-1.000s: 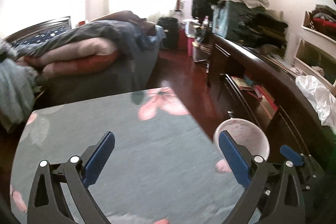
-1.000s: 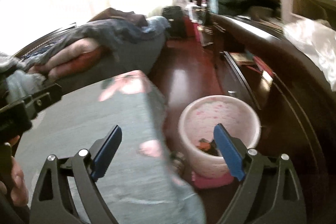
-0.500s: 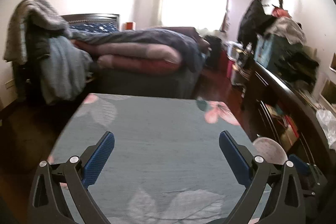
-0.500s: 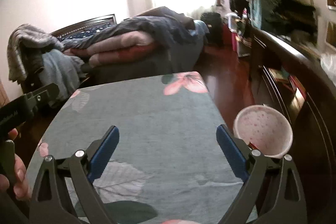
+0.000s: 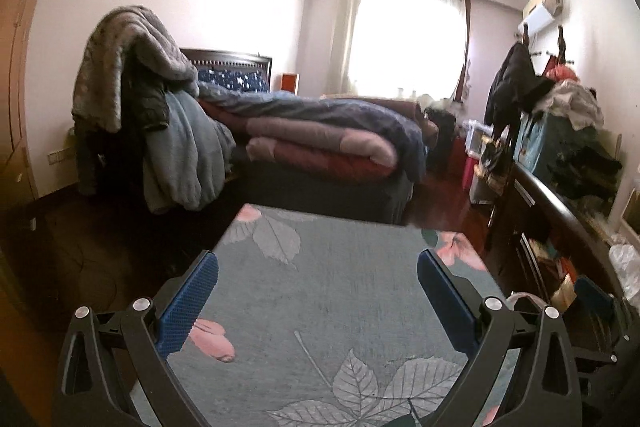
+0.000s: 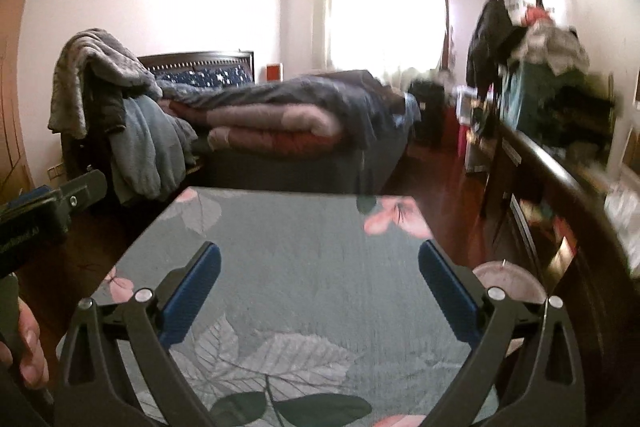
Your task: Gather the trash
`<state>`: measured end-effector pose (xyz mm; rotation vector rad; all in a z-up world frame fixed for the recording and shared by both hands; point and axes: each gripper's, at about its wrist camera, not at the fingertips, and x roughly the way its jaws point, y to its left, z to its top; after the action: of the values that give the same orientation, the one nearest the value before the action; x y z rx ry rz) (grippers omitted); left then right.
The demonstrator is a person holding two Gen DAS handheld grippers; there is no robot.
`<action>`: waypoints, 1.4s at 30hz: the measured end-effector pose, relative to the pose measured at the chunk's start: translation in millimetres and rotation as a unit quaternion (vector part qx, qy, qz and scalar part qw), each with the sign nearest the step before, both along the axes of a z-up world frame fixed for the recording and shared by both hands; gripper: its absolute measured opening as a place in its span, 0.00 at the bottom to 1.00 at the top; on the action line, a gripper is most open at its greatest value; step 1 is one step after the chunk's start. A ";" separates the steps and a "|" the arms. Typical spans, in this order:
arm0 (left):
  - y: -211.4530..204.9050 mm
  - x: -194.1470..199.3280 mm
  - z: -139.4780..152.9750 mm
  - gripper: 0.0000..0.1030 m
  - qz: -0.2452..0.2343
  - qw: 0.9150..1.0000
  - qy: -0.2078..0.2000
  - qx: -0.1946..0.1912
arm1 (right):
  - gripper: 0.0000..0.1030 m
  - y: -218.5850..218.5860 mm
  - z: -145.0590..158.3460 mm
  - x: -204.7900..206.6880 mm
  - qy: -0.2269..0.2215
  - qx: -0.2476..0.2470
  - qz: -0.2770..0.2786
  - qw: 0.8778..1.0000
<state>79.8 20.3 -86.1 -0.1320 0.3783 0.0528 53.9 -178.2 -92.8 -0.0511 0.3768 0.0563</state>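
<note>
1. A bed point(image 5: 320, 155) is seen at the 12 o'clock side of both views, and folded quilts point(image 5: 320, 143) in grey, pink and red are piled on it. A dark headboard is seen behind them.
2. A tabletop point(image 5: 340, 307) covered by a grey-green cloth with printed leaves and pink flowers fills the lower middle of both views. No loose trash can be made out on the cloth.
3. A dark wooden cabinet point(image 5: 560, 219) runs along the 3 o'clock side, and clothes and bags are heaped on its top.
4. A chair point(image 5: 132, 115) loaded with a grey blanket and blue clothing is placed at 10 o'clock, beside the bed.
5. The left tongs point(image 5: 318, 301) are held above the near part of the tabletop. Their blue pads are spread wide apart and nothing is gripped between them.
6. The right tongs point(image 6: 319, 293) are held above the same cloth, also spread wide and with nothing between the pads. In this view the left tongs point(image 6: 44, 211) are seen at 9 o'clock, with the left hand point(image 6: 24, 347) below them.
7. A pale pink waste bin point(image 6: 510, 281) stands on the floor at 4 o'clock, just beside the tabletop's right edge and partly hidden behind the right finger. Its inside cannot be seen here.
</note>
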 end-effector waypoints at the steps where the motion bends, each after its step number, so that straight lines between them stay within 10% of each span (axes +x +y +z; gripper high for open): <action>1: 2.8 -5.9 5.7 0.96 0.002 1.000 -0.007 0.000 | 0.97 3.7 7.7 -4.9 -0.009 -0.008 -0.002 1.000; 16: 26.4 -46.7 44.7 0.96 0.031 0.998 -0.047 -0.014 | 0.97 6.0 64.6 -51.5 -0.079 -0.021 -0.036 0.996; 42: 14.6 -53.7 48.0 0.96 0.010 0.999 -0.050 -0.013 | 0.97 4.2 63.7 -61.1 -0.074 -0.027 -0.038 0.996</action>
<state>26.1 34.9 -38.1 -0.1624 0.2769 0.0603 -7.2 -174.0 -29.0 -0.0929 0.2312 -0.0321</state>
